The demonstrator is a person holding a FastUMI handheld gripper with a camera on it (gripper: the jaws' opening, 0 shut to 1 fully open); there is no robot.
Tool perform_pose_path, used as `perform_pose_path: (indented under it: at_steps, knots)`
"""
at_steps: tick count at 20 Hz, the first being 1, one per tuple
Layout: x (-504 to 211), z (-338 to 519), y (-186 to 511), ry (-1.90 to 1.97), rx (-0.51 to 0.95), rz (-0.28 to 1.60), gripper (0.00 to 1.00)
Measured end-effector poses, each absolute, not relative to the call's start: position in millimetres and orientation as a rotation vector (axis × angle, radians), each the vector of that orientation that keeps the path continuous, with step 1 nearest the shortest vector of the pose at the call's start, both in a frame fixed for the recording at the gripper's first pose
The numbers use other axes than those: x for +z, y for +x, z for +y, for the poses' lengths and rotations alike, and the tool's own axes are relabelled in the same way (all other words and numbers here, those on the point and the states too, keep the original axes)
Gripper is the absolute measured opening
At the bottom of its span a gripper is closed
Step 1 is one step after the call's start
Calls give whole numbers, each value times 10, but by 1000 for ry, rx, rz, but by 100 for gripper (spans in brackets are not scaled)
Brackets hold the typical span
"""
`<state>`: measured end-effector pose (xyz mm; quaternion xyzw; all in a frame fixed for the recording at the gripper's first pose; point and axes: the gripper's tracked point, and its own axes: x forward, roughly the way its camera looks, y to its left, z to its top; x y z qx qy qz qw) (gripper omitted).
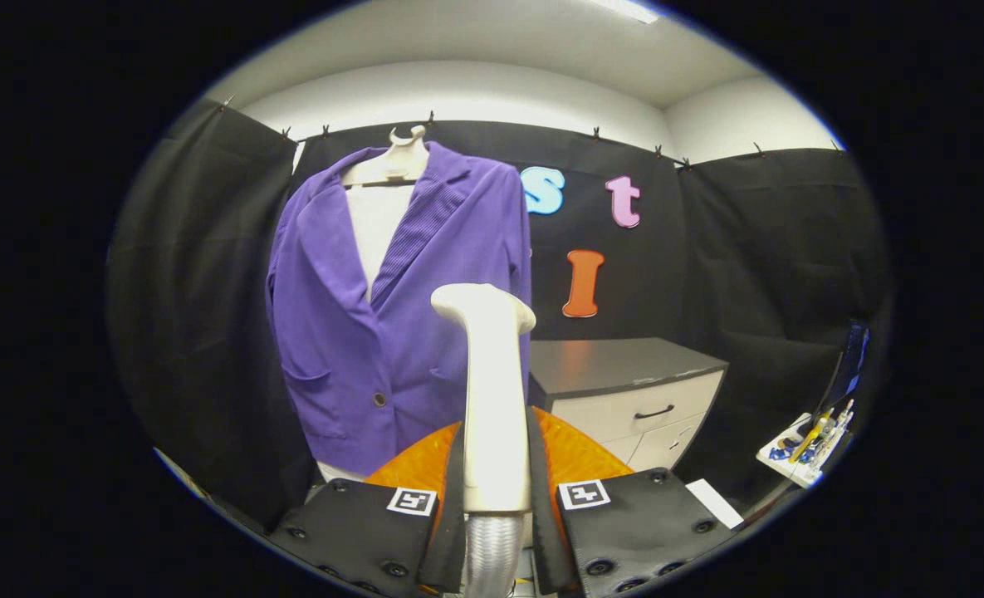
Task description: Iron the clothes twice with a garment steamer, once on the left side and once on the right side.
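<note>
Gripper [496,465] fingers clamp the steamer handle [492,399] upright, just before the purple jacket [359,332]. Its head faces sideways, so steam might miss the fabric.

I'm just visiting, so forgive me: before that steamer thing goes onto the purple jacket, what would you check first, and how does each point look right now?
1. Grip: ok. The gripper has both fingers closed on the steamer handle.
2. Steamer upright: ok. Its head points up, above the fingers.
3. Hose: cannot tell. The ribbed hose drops down between the fingers, and its run below is hidden.
4. Jacket hanging: ok. The purple jacket sits on its hanger, front facing the steamer.
5. Contact: not ok yet. The head looks short of the cloth.
6. Path: ok. The cabinet stands off to the jacket's side.
</note>
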<state>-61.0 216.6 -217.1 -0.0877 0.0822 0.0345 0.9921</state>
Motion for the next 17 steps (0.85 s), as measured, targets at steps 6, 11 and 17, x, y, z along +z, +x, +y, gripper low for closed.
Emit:
perform_pose_path:
  at_steps: [6,11,17]
  knots:
    - [-1488,1667,-578,-156,-12,74,40]
    - [-960,1371,-595,-157,-67,-5,40]
    - [-586,1198,-574,-143,-98,-69,40]
